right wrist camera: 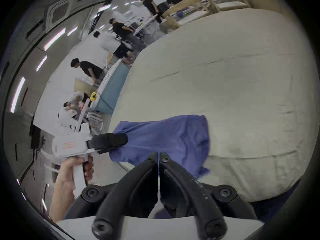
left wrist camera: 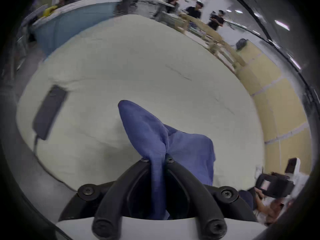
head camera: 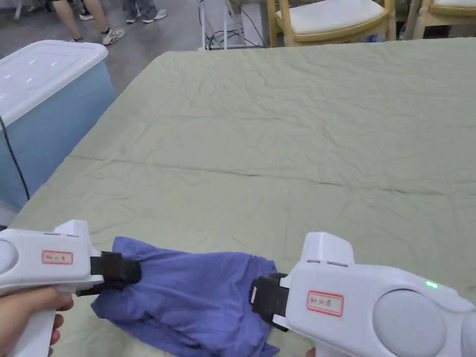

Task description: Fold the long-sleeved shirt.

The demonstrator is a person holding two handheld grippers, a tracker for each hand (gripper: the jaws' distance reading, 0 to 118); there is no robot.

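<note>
A busy lab hall: sheet-covered table (head camera: pixel 288 139), people (right wrist camera: pixel 86 68) working at other stations, ceiling strip lights (right wrist camera: pixel 55 38)

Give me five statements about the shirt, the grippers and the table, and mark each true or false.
1. The left gripper is shut on the blue shirt. True.
2. The shirt is spread flat and neatly folded. False: it is bunched up between the two grippers.
3. The right gripper has its jaws wide open. False: they are closed together.
4. The table is covered with a green cloth. True.
5. A red bin stands beside the table. False: the bin is blue with a white lid.
</note>
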